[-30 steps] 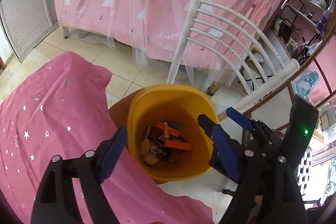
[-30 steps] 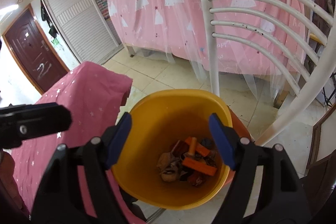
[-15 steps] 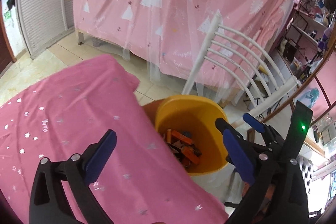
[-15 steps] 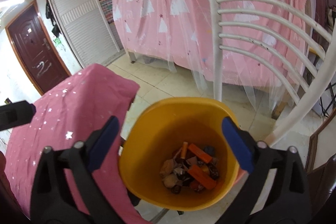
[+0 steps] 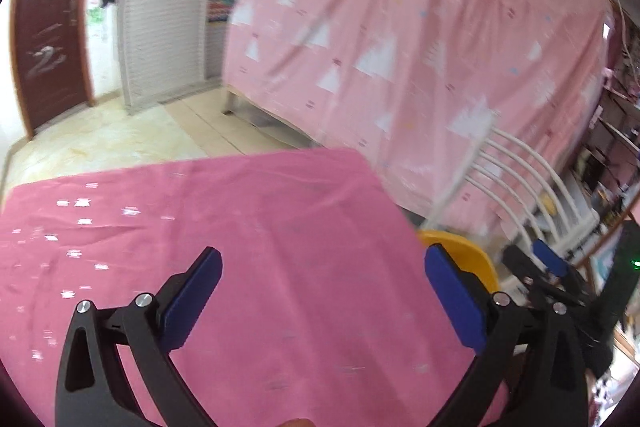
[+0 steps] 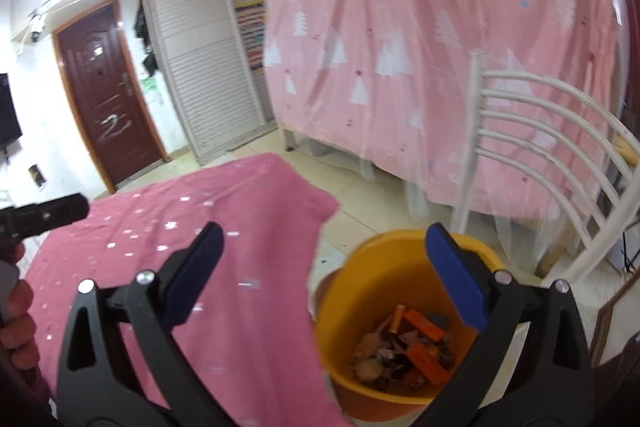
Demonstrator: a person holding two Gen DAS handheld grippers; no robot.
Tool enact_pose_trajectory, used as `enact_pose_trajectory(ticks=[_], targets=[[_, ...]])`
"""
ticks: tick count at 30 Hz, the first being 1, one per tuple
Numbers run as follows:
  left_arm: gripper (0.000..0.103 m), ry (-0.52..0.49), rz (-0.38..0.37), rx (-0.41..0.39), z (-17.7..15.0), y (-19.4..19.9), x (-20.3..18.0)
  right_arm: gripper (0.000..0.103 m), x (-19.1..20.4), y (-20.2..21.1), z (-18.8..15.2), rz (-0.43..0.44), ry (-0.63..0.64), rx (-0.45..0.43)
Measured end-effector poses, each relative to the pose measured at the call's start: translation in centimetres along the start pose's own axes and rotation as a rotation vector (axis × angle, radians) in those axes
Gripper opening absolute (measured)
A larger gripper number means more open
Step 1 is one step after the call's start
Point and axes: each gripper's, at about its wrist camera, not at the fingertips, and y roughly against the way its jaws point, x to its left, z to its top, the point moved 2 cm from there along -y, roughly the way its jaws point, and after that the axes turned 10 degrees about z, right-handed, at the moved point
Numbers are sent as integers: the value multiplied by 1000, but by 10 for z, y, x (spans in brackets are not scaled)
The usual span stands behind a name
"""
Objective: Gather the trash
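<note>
Orange plastic forms the bin (image 6: 404, 307), which stands on the floor beside the desk (image 6: 224, 267) under its pink star-print cloth. Trash (image 6: 404, 347) lies in its bottom: orange wrappers, crumpled paper, what look like shells. Such scraps are probably light, soft and crushable, best pinched across a flat wrapper edge. Both the left gripper (image 5: 320, 301) and the right gripper (image 6: 324, 275) have jaws spread wide, with nothing between them. No loose trash shows on the cloth.

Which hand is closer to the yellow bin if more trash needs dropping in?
Probably right: the right gripper looks down into the yellow bin, jaws open and empty. The left gripper faces pink cloth, the bin off at its edge.
</note>
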Motion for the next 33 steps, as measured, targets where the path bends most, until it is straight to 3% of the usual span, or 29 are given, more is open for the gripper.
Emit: enact_pose_trajectory(ticks=[16, 27, 33], targets=[[95, 121, 284, -100, -31, 35, 139, 97, 128, -20, -15, 280, 127, 87], [95, 134, 384, -131, -50, 59, 174, 97, 179, -26, -41, 340, 212, 121], [95, 161, 412, -123, -60, 63, 191, 97, 183, -24, -42, 335, 215, 113]])
